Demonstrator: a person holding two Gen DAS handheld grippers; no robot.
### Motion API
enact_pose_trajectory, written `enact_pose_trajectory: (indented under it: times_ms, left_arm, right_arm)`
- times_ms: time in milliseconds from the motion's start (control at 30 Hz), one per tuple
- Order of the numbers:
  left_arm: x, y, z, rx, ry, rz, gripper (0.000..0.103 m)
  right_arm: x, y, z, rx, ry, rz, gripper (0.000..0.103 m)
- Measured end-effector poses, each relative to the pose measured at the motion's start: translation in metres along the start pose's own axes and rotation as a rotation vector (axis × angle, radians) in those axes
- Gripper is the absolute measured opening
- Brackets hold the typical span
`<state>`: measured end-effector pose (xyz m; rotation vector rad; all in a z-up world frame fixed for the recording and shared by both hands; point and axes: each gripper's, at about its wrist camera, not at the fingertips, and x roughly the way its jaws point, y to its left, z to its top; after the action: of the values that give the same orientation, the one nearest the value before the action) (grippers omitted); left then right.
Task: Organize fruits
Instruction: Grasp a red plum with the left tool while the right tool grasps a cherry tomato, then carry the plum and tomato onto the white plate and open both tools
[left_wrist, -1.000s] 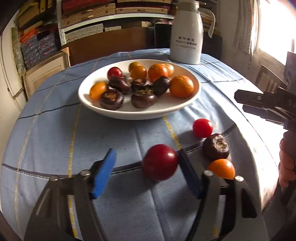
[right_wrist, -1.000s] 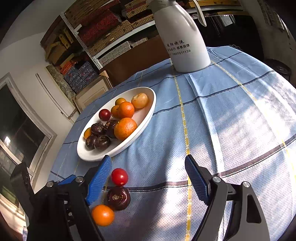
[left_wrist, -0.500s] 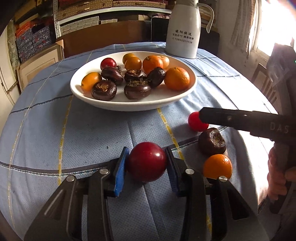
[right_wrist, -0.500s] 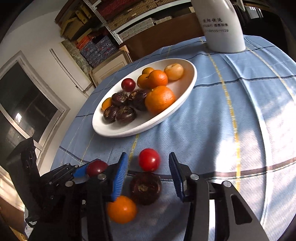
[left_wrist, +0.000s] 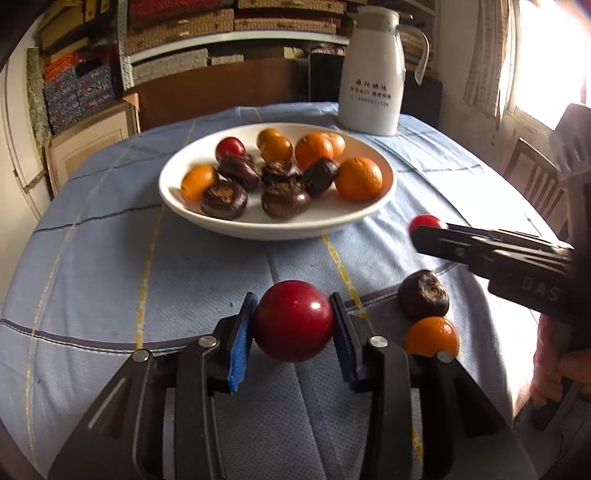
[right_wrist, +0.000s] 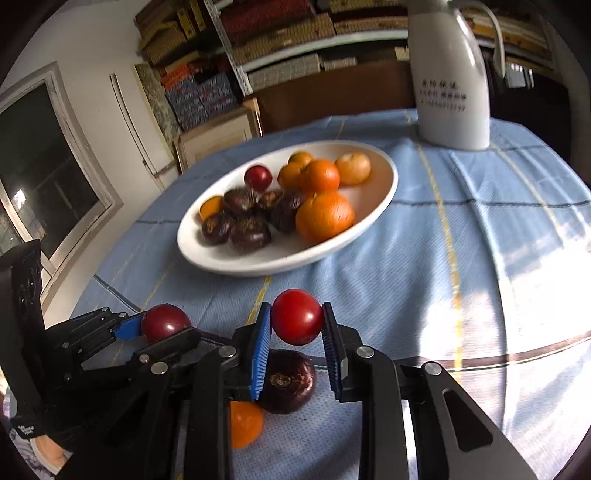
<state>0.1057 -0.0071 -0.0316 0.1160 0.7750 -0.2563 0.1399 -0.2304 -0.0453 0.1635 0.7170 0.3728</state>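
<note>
**Left wrist view: both tongs clamped on red fruit**

Left wrist view showed the left tongs (left_wrist: 293, 325) gripping a dark red plum (left_wrist: 293, 320) between blue pads, just above the blue checked cloth on the bench (left_wrist: 110, 258). The right tongs (right_wrist: 297, 328) had just been closing and now pinched a small red tomato (right_wrist: 296, 316). Beneath them a dark brown water chestnut (right_wrist: 290, 386) lay touching a small orange (right_wrist: 245, 424) on the cloth. Beyond, the white bowl (left_wrist: 221, 227) held oranges, water chestnuts and one red fruit. A white jug (left_wrist: 373, 74) stood behind the bowl, near the bench's far edge
</note>
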Motion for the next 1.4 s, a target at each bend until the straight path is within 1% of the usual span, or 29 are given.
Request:
enact_pose_trajectory:
  times_ms: [100, 267, 533, 933, 1067, 1200, 1300, 1333, 1400]
  left_arm:
    - [-0.007, 0.005, 0.000, -0.021, -0.032, 0.034, 0.039]
    - [-0.015, 0.010, -0.001, -0.042, -0.058, 0.076, 0.039]
    - [-0.023, 0.007, -0.006, -0.040, -0.075, 0.113, 0.039]
    - [-0.024, 0.009, -0.006, -0.040, -0.077, 0.116, 0.039]
    - [-0.025, 0.008, -0.006, -0.040, -0.083, 0.117, 0.039]
    - [-0.043, 0.015, -0.012, -0.075, -0.117, 0.101, 0.039]
    - [-0.063, 0.028, -0.025, -0.114, -0.126, 0.063, 0.039]
    - [-0.066, 0.031, -0.027, -0.114, -0.120, 0.062, 0.039]
    - [-0.068, 0.038, -0.020, -0.098, -0.112, 0.088, 0.039]
  right_arm:
    - [-0.013, 0.005, -0.006, -0.027, -0.035, -0.021, 0.027]
    - [-0.030, 0.015, -0.017, -0.070, -0.070, -0.011, 0.027]
    - [-0.034, 0.016, -0.021, -0.059, -0.067, -0.002, 0.027]
    - [-0.030, 0.016, -0.023, -0.060, -0.050, -0.003, 0.027]
    - [-0.031, 0.016, -0.024, -0.056, -0.056, -0.004, 0.027]
    - [-0.049, 0.011, -0.031, -0.025, -0.099, 0.029, 0.027]
    - [-0.069, 0.001, -0.035, 0.014, -0.127, 0.069, 0.027]
    - [-0.072, -0.002, -0.033, 0.008, -0.128, 0.062, 0.027]
    - [-0.077, -0.005, -0.021, -0.005, -0.137, 0.043, 0.027]
